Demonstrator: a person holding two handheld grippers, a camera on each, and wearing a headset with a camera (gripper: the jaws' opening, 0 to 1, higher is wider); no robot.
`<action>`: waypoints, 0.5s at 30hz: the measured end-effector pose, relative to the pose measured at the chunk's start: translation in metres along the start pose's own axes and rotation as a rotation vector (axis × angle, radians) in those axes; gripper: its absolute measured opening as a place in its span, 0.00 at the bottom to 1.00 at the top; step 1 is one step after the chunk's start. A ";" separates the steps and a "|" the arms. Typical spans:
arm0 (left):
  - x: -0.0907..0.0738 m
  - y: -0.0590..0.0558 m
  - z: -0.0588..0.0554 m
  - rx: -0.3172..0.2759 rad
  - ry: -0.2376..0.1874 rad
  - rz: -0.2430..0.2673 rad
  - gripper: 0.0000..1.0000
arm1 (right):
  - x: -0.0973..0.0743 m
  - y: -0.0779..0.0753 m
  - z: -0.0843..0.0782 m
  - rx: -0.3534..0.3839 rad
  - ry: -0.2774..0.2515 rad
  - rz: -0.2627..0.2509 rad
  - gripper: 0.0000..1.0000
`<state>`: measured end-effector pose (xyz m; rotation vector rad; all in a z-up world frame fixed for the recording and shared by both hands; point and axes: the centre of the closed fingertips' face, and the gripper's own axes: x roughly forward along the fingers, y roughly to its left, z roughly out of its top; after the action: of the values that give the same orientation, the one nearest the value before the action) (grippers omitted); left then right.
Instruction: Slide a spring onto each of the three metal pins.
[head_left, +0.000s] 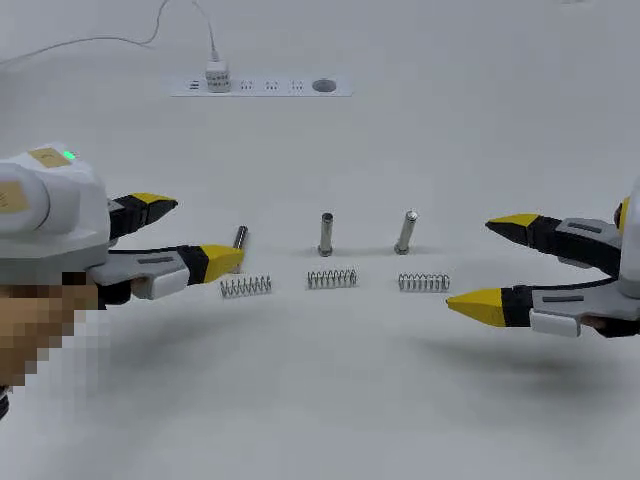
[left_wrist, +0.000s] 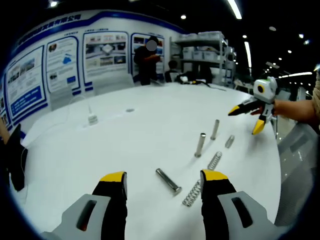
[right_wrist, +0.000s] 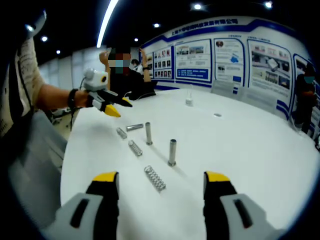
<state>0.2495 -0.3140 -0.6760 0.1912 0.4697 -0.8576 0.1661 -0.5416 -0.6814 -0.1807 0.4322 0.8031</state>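
Springs, namely the left spring (head_left: 245, 287), middle spring (head_left: 332, 279) and right spring (head_left: 424, 283), lie in a row on the white workbench (head_left: 320, 400), each just in front of a metal pin. The left pin (head_left: 241, 234) lies on its side just ahead of the left gripper (head_left: 208, 230), whose jaws are spread wide and empty. The middle pin (head_left: 326, 234) and right pin (head_left: 405, 231) stand upright. The right gripper (head_left: 469, 264), likewise spread and holding nothing, hovers near the right spring. Wall posters (left_wrist: 65, 62) carry writing too small to read.
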 end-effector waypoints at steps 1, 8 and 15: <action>0.002 0.001 0.001 -0.001 0.003 0.002 0.58 | 0.000 0.000 0.000 0.000 0.001 0.000 0.70; 0.019 0.006 -0.004 -0.015 0.075 0.028 0.47 | 0.001 -0.001 -0.002 0.005 0.011 -0.002 0.70; 0.034 0.005 -0.010 -0.004 0.150 0.042 0.38 | 0.001 -0.002 -0.004 0.009 0.018 -0.002 0.70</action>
<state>0.2691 -0.3309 -0.7008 0.2623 0.6051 -0.8041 0.1669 -0.5435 -0.6850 -0.1798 0.4523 0.7977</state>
